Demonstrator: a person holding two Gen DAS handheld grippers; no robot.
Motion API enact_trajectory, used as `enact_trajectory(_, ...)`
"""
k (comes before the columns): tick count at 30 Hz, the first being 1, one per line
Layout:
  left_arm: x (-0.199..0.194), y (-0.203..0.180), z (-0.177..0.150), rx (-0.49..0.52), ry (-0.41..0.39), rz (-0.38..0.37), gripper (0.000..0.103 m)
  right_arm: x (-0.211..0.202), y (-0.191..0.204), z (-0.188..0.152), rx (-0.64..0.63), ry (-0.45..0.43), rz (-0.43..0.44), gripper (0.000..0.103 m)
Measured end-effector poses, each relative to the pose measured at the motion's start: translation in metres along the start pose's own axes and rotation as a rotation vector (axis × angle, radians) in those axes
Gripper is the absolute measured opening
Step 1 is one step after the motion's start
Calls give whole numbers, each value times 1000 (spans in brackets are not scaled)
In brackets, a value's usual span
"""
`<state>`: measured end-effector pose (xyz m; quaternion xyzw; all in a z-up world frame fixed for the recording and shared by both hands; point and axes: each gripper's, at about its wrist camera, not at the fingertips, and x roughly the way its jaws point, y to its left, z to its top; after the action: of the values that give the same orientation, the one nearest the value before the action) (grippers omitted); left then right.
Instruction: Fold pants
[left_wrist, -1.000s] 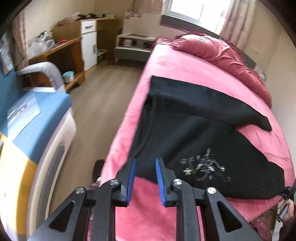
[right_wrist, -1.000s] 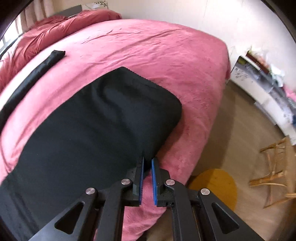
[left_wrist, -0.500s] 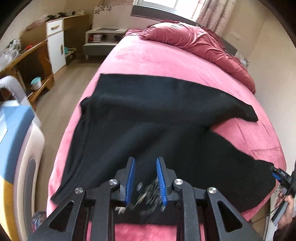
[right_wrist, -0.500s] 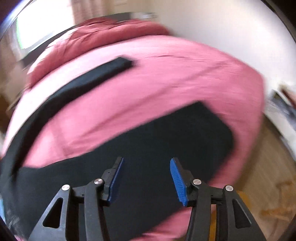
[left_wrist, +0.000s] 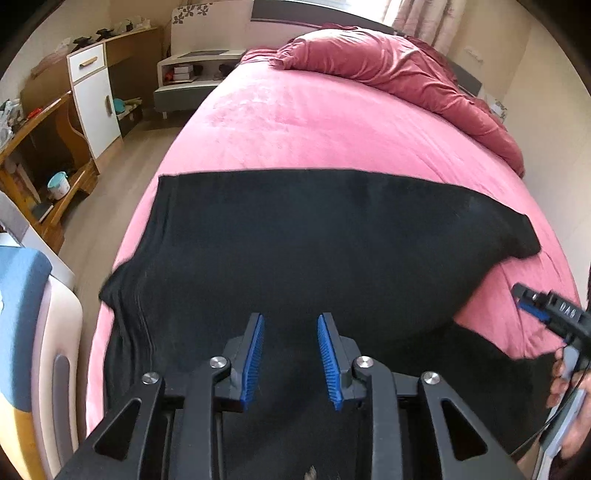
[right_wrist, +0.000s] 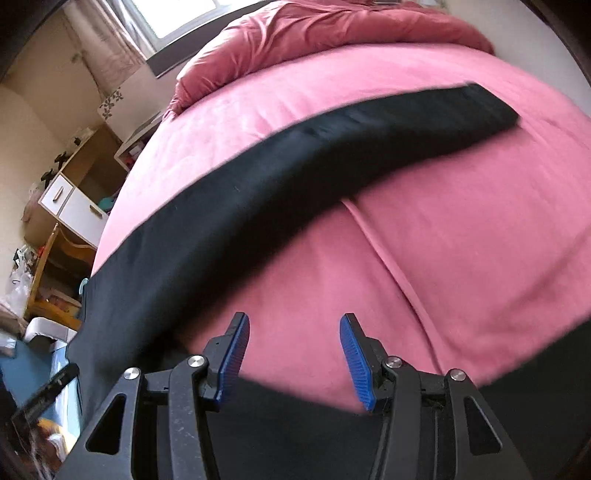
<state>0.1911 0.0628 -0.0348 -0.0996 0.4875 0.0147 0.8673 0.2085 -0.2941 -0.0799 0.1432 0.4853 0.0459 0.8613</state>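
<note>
Pants (left_wrist: 314, 236) black, spread across middle of pink bed (left_wrist: 314, 122), far edge straight, bare bedding upper frame, left tongs (left_wrist: 290, 354) spread empty above them, right tongs (right_wrist: 293, 358) spread empty over bedding between legs.

One pair of black pants (left_wrist: 295, 236), one pink bed (left_wrist: 306, 125), one red blanket (left_wrist: 388, 70), two grippers (left_wrist: 290, 360) (right_wrist: 293, 356).

White letters that look like "DAS" stand on the right gripper (left_wrist: 532, 308); nothing else is legible.
</note>
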Motion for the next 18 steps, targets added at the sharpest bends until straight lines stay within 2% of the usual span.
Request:
enact_trajectory(4,20,9,26,-15,1,25,36,20,21,41,-47,-21,-25,52)
enact_trajectory(7,37,18,44,-40,1,36,37,34,32,71,-71,-34,-54,57)
enact_trajectory(12,62,28,76,-50,-15,76,38,72,50,124,-118,-33,-117,59)
enact_trajectory(13,67,30,81,-56,-13,80,39,79,53,134,-128,-33,-128,60)
enact_trajectory(15,78,36,93,-79,-13,89,39,95,56,152,-123,-17,-141,69)
enact_trajectory(18,94,36,106,-47,-28,120,40,119,57,176,-106,-9,-161,70)
